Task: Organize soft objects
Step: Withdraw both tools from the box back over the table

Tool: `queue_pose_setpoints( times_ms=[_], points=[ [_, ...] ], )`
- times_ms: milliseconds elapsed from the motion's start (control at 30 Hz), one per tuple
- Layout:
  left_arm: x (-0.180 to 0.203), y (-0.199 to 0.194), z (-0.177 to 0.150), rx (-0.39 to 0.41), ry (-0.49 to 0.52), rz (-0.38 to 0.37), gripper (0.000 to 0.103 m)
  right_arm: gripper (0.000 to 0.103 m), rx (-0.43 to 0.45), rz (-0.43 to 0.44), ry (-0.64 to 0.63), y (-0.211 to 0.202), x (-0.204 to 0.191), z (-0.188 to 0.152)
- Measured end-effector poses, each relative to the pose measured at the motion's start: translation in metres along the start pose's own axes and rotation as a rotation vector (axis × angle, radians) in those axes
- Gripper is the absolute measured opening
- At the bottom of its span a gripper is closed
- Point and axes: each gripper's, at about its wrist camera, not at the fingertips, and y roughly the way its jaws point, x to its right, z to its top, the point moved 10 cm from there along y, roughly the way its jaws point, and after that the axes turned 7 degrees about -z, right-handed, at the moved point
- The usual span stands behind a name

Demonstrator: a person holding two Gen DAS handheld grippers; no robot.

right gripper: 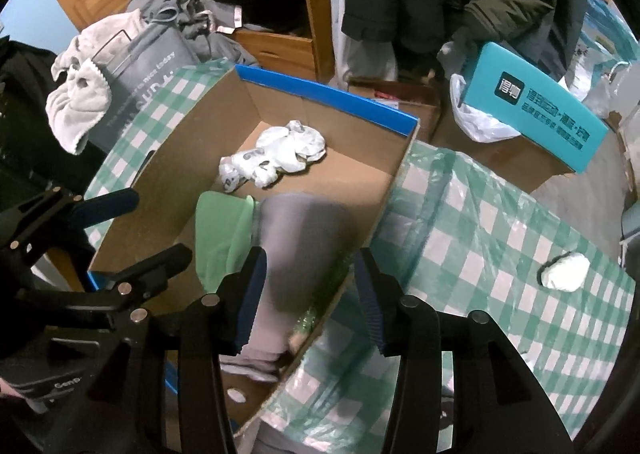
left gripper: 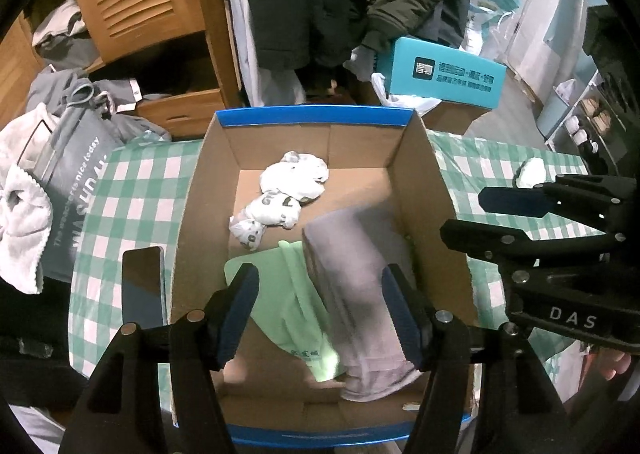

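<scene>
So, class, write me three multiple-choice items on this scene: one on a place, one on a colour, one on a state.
1. Where does the white patterned bundle lie?
A. in the cardboard box
B. on the checked cloth
C. on the teal box

2. What colour is the folded cloth beside the grey garment?
A. red
B. light green
C. black

3. How do the left tongs stand?
A. shut on the grey garment
B. shut on nothing
C. open

Key: A, it rests on the box floor; B, pale green shows next to the grey; C, a wide gap separates the pads.
</scene>
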Motion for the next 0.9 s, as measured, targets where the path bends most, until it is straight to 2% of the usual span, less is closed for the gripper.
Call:
queue_pose_setpoints(
  times_ms=[333, 633, 900],
  points=[
    [0.023, 0.004, 0.000, -0.013, 0.047, -0.010, 0.066, 0.049, 0.000, -0.007, 0.042, -0.008, 0.027, -0.014],
    [0.055, 0.009, 0.001, -0.028, 0.109, -0.023, 0.066, 0.050, -0.004, -0.031, 0.097, -0.014, 0.067, -0.036],
    [0.089, 0.012, 0.001, -0.042, 0.143, -0.064, 0.066, 0.049, 0.000, -0.051, 0.168, -0.024, 0.108, -0.058]
  ],
)
